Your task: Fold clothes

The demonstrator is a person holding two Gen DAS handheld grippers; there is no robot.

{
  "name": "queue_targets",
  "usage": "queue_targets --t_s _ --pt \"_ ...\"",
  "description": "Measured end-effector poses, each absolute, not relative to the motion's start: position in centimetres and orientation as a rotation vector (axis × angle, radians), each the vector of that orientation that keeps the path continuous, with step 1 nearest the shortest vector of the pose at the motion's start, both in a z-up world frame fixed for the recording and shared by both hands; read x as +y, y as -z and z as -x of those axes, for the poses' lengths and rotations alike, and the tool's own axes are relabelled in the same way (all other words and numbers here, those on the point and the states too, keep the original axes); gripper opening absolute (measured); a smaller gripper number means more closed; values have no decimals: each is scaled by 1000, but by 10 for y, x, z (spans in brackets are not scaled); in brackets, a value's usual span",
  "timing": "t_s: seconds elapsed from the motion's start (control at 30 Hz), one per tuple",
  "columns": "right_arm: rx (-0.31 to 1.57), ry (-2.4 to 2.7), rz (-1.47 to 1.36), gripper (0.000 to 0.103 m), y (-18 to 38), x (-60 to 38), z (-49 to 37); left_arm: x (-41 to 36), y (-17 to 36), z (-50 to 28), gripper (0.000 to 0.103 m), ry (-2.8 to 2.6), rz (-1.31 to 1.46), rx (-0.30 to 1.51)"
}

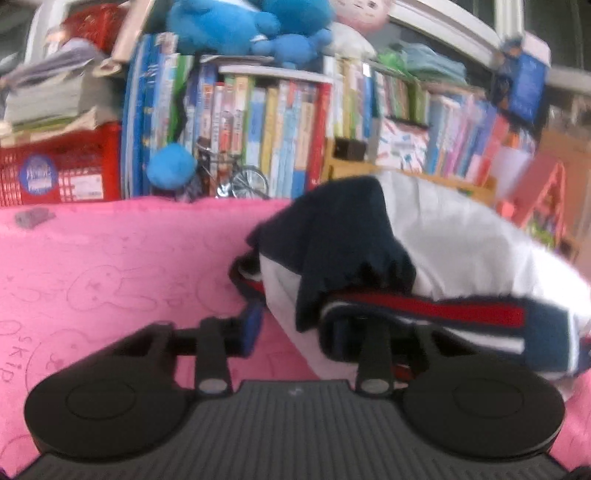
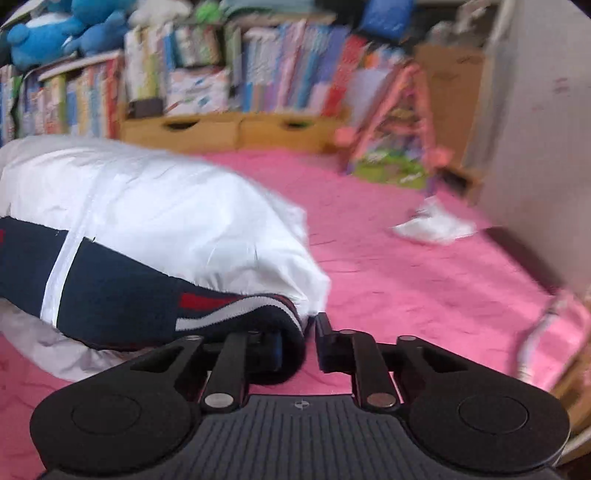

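A padded white jacket (image 1: 461,236) with navy panels and a red-striped navy hem band (image 1: 443,314) lies bunched on the pink sheet (image 1: 110,266). In the left wrist view my left gripper (image 1: 295,325) has its blue-padded left finger (image 1: 253,328) against the white and navy cloth. Its other finger is hidden under the hem band, and folds of the jacket fill the gap. In the right wrist view the same jacket (image 2: 166,206) lies to the left. My right gripper (image 2: 299,332) stands narrowly pinched on the corner of its striped hem (image 2: 258,306).
A packed bookshelf (image 1: 280,122) with blue plush toys (image 1: 240,26) lines the far edge, beside a red crate (image 1: 62,170) and a small model bicycle (image 1: 236,177). Wooden drawers (image 2: 236,129), a pink toy frame (image 2: 399,122) and crumpled white cloth (image 2: 434,225) lie right of the jacket.
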State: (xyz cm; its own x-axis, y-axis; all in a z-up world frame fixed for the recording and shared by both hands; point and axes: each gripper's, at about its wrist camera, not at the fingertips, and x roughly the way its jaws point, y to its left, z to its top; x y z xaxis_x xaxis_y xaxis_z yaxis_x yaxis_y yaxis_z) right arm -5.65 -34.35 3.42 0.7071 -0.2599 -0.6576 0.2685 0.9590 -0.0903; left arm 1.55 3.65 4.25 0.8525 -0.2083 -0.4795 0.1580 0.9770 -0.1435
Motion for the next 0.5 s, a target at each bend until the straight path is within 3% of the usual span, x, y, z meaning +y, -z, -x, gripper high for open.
queue_targets --t_s 0.13,0.17,0.27,0.33,0.4,0.5 --pt "719 234 63 9 -77 -348 -57 69 -96 -90 30 154 119 482" --pt "601 264 141 9 -107 -338 -85 81 -129 -103 29 133 141 419" --pt "9 227 142 14 -225 -306 -79 108 -223 -88 30 39 147 100" --pt "-254 149 85 15 -262 -296 -48 122 -244 -62 35 15 109 -2" --pt "-280 96 131 16 -263 -288 -33 135 -247 -39 35 6 61 -36" --pt "-60 -16 171 16 -214 -293 -20 153 -200 -8 35 53 22 69"
